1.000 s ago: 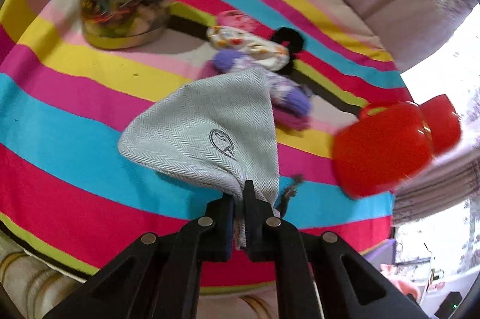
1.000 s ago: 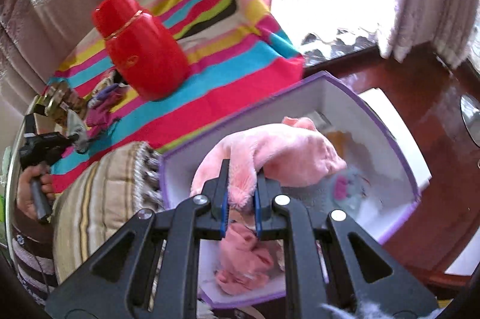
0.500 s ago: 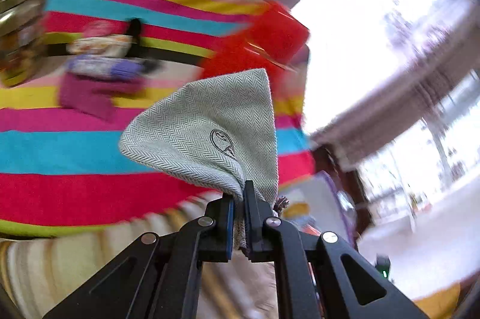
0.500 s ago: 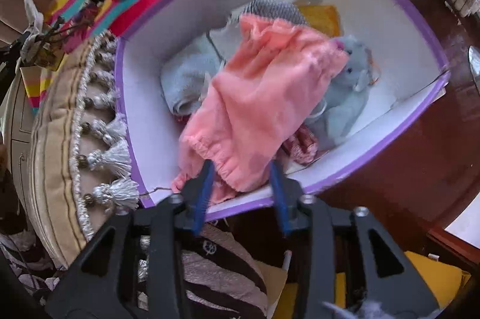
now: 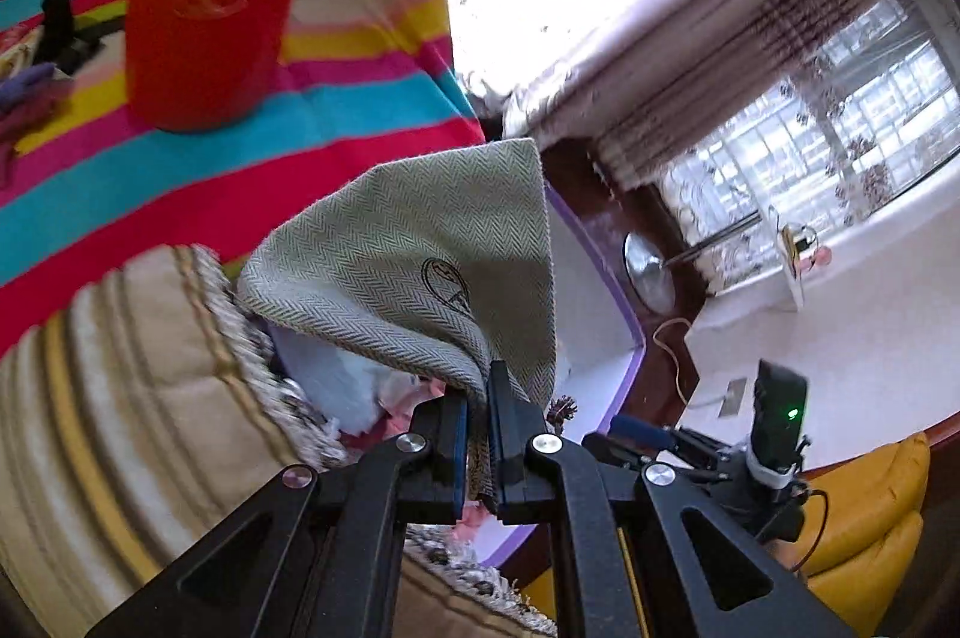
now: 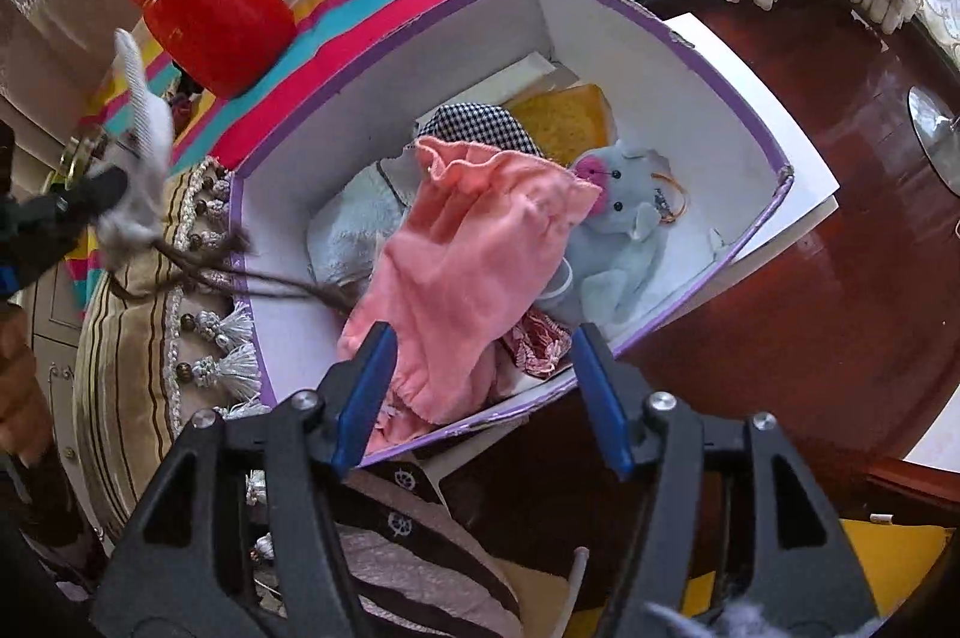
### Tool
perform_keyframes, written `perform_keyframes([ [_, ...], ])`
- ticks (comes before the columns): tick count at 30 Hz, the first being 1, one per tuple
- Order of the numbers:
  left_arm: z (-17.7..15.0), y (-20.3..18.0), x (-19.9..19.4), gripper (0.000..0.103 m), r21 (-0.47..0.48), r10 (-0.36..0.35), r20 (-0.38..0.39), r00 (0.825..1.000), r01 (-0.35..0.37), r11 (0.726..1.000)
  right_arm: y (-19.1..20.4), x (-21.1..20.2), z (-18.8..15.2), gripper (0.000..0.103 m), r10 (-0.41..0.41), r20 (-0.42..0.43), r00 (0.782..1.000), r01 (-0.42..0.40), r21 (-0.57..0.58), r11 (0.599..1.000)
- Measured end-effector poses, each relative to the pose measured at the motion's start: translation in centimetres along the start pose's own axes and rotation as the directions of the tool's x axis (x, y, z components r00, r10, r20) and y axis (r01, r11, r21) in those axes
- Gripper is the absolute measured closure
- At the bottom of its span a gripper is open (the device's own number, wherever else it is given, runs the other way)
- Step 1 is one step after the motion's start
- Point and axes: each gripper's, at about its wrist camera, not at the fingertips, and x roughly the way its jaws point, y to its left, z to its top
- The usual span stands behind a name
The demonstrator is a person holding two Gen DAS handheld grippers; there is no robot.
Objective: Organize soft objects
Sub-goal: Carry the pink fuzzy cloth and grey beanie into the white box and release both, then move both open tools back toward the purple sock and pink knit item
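pouch: the left claw [image 5: 477, 449] is pinching a grey-green pouch [image 5: 414, 272] by its gathered neck, jaws pressed together on the cloth, so the body is fanning out ahead of the fingers as a flat, rounded wedge; it is hanging at the box's near corner, over the wall beside the cushion.
pouch cloth: woven herringbone, matte, with a small dark oval stamp; its brown drawstring [image 6: 264, 281] is trailing over the box rim towards the pink cloth.
pink cloth: a fleecy pink cloth [image 6: 474, 272] with a ruffled, elasticated edge is lying inside the box across the other pieces, sloping down to the near wall.
right claw: the right claw [image 6: 483, 395] is standing spread above the near wall, its jaws having just been opening; the blue pads are either side of the cloth's lower end and not pressing it, so I judge the cloth is being let go.
box: an open white box [image 6: 678, 56] with purple edges is serving as the collecting place; thin card, one far corner looking torn.
box contents: a grey plush mouse [image 6: 624, 236] with a pink snout is lying against the far side, with a checked fabric [image 6: 480, 122], a yellow sponge-like slab [image 6: 564, 122] and a pale fluffy towel [image 6: 354, 230] beside it.
surroundings: a striped cushion [image 6: 129, 338] with tassels is touching the box's left wall; a glossy red jar [image 6: 210, 11] is standing on the striped cover [image 5: 336, 110]; the box is resting on dark polished wood [image 6: 840, 242].
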Motion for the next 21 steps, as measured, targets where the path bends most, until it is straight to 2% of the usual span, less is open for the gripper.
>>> perform_keyframes([
  [1,-0.1,-0.2,0.7,0.091,0.018,0.023,-0.015,1.000,-0.022,1.000,-0.1,0.1,0.1,0.039,0.001,0.001,1.000,-0.001,0.002,1.000],
  [2,-0.3,-0.4,1.7,0.078,0.036,0.055,-0.043,0.998,-0.054,0.998,-0.2,0.0,-0.1,0.039,0.002,0.002,1.000,-0.002,0.004,1.000],
  [3,-0.4,-0.1,2.9,0.071,0.035,0.101,-0.087,0.991,-0.098,0.995,-0.2,0.0,-0.1,0.039,0.005,0.003,1.000,-0.005,0.006,1.000],
  [4,-0.6,0.6,3.5,0.059,0.010,0.115,-0.101,0.988,-0.115,0.993,-0.3,0.0,-0.1,0.039,0.008,0.004,1.000,-0.008,0.007,1.000],
  [5,-0.8,1.2,3.9,0.053,-0.009,0.115,-0.107,0.988,-0.117,0.993,-0.2,0.0,0.0,0.039,0.011,0.005,1.000,-0.011,0.005,1.000],
  [8,-1.0,2.0,3.9,0.053,-0.022,0.101,-0.108,0.989,-0.104,0.994,-0.1,0.2,0.0,0.039,0.012,0.002,1.000,-0.012,0.001,1.000],
  [12,-1.2,2.2,2.3,0.047,-0.035,0.085,-0.069,0.994,-0.087,0.996,0.4,0.4,0.4,0.039,0.016,0.005,1.000,-0.016,0.003,1.000],
  [15,-1.1,2.7,1.3,0.046,-0.048,0.072,-0.036,0.997,-0.074,0.996,1.5,0.0,0.8,0.039,0.035,0.037,0.999,-0.035,-0.017,0.999],
  [18,-1.3,3.3,-0.1,0.046,-0.044,0.072,0.025,0.997,-0.071,0.997,3.3,-0.6,1.2,0.036,0.050,0.088,0.995,-0.045,-0.059,0.997],
  [21,-1.4,3.9,-1.9,0.046,-0.013,0.109,0.107,0.988,-0.108,0.994,5.3,-1.1,1.7,0.032,0.046,0.144,0.989,-0.032,-0.102,0.994],
])
